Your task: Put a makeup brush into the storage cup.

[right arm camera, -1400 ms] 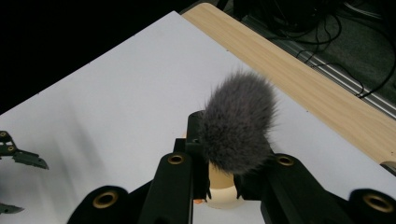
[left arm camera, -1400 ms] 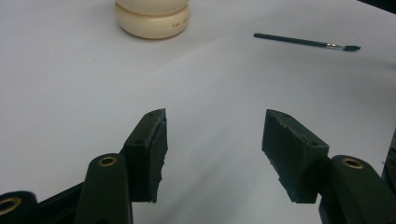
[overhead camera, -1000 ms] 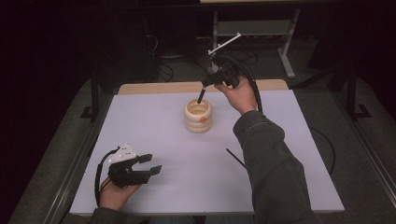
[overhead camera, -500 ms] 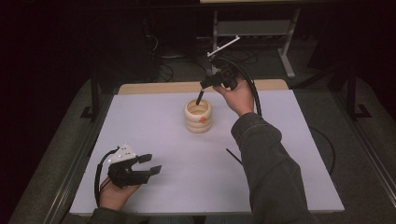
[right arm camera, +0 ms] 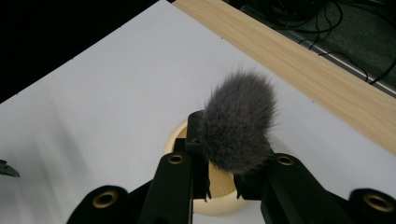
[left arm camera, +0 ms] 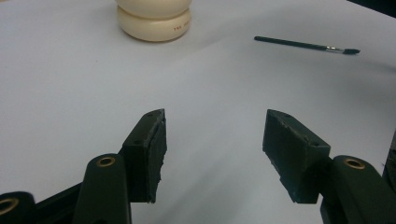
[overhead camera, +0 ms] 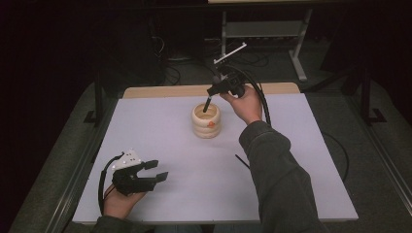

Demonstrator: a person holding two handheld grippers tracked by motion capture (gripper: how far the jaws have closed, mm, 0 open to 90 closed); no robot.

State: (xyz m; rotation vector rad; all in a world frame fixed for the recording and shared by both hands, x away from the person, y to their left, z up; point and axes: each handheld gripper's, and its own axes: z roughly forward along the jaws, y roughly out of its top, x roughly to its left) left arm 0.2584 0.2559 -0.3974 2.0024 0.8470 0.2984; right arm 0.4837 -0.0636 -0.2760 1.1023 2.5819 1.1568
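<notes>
Little has shifted since a second ago: the right gripper [overhead camera: 208, 104] stays clamped on a fluffy grey-bristled brush [right arm camera: 238, 125], handle down (seemingly for dropping in) over the cream ringed wooden pot [overhead camera: 206, 121], while the left gripper [overhead camera: 154, 173] rests wide, empty.

The high view looks forward and down from above the person's side onto the pale grey-white counter [overhead camera: 160, 145], far enough back to take in its whole top and the dark floor around it. The left gripper view sits low, just above the counter surface, and looks level across it past its own two black jaws toward the cream ribbed ceramic pot [left arm camera: 154, 21] (its top is cut off by the frame) and a thin dark paintbrush [left arm camera: 306, 45] lying beyond. The right gripper view hangs close above the same pot [right arm camera: 219, 186], pointing steeply down. All three views share that pot [overhead camera: 206, 121] and the counter around it.
</notes>
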